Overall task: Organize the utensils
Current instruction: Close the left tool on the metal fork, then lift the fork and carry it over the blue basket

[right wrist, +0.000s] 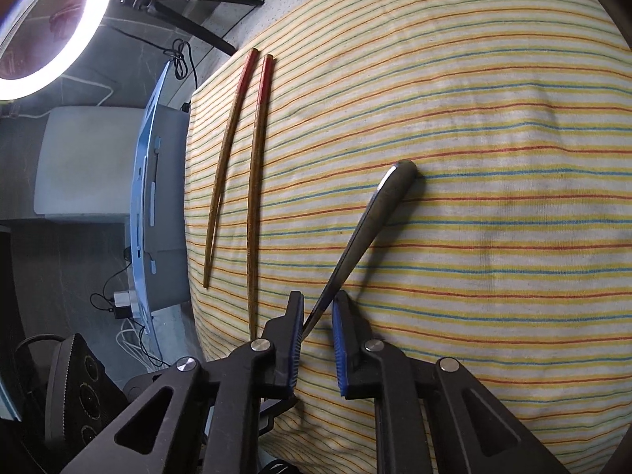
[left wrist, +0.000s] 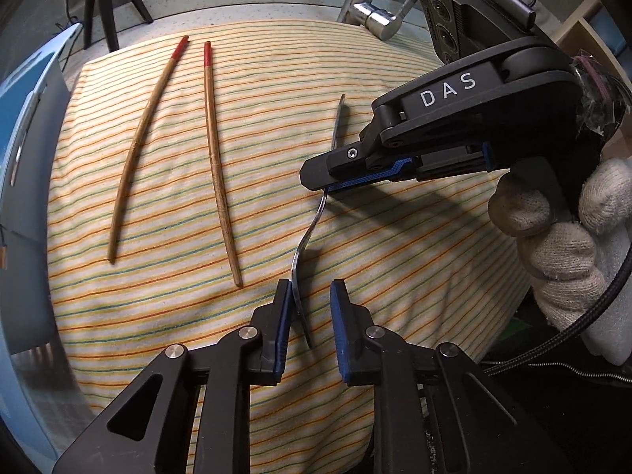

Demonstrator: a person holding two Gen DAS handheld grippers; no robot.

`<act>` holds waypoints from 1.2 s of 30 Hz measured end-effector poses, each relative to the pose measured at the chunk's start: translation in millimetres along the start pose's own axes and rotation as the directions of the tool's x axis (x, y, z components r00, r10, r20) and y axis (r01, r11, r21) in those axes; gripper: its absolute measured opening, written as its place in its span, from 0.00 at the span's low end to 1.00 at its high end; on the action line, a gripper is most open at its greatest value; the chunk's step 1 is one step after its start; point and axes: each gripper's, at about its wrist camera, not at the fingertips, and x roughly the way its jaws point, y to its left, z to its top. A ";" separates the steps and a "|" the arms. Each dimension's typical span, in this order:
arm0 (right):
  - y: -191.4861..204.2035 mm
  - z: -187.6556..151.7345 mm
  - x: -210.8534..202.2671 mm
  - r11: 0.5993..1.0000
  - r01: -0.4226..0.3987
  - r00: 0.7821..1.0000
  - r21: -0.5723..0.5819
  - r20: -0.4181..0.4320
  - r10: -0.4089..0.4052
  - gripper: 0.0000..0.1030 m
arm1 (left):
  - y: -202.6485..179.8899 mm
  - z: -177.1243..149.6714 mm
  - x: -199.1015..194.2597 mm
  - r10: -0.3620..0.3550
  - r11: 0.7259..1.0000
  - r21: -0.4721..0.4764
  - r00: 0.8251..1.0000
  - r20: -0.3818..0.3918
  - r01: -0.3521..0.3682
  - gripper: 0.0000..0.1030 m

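Note:
A metal fork (left wrist: 308,237) lies tilted on a striped cloth (left wrist: 158,316), its handle end (right wrist: 399,173) resting on the fabric. My right gripper (left wrist: 320,181), held by a gloved hand (left wrist: 561,237), is shut on the fork's neck; in the right wrist view the handle crosses slantwise between both pads of this gripper (right wrist: 318,312). My left gripper (left wrist: 312,304) straddles the fork's head, which leans on the left pad (left wrist: 282,316), while the right pad stands apart from it. Two red-tipped wooden chopsticks (left wrist: 138,146) (left wrist: 215,158) lie side by side to the left (right wrist: 227,158) (right wrist: 256,181).
A chrome faucet (left wrist: 371,12) rises behind the cloth, and a black tripod (left wrist: 98,0) stands at the back left. A light-blue panel (right wrist: 144,181) borders the cloth's left edge. A ring light (right wrist: 47,27) glows beyond it. The cloth's right half (right wrist: 474,158) holds nothing.

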 end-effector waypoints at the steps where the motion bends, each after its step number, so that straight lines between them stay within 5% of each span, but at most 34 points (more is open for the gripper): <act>1: 0.0 -0.1 -0.1 1.000 0.000 1.000 0.000 0.001 0.000 0.12 | -2.3 1.3 2.4 -0.001 1.000 0.000 1.000 0.000 0.001 0.17; 14: 4.1 -3.0 -3.5 0.999 -0.042 0.999 0.015 0.001 0.042 0.09 | 2.6 -9.2 -4.9 -0.034 0.999 -0.010 0.999 0.016 0.035 0.11; 27: 48.2 4.1 -3.9 0.994 -0.091 0.996 -0.053 -0.010 0.091 0.05 | 34.2 -12.6 -41.8 -0.031 0.997 -0.065 0.995 0.098 0.037 0.07; 36: 68.2 12.8 19.9 0.994 -0.060 0.998 -0.089 -0.018 0.059 0.02 | 57.7 -20.0 -47.7 -0.011 0.995 -0.098 0.995 0.097 0.021 0.06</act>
